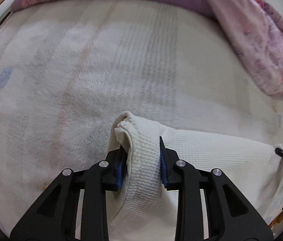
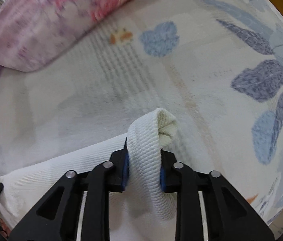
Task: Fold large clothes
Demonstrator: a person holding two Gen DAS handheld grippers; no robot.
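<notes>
Fleece-covered bed (image 1: 61, 76) underneath; left gripper (image 1: 142, 158) and right gripper (image 2: 144, 160) each pinch the white ribbed garment (image 1: 211, 150) hem, stretched between them mid-fold; next: lay edge down evenly.

Right gripper (image 2: 144, 160) holding a bunched fold of white ribbed garment (image 2: 147, 166) over a bed

The blue pads (image 2: 125, 168) press the thick fold from both sides, its rolled end poking out past the fingertips; the rest of the garment spreads lower left across a pale fleecy blanket (image 2: 211, 64) printed with blue leaves, and a pink-and-purple floral quilt (image 2: 41, 24) lies bunched at upper left
</notes>
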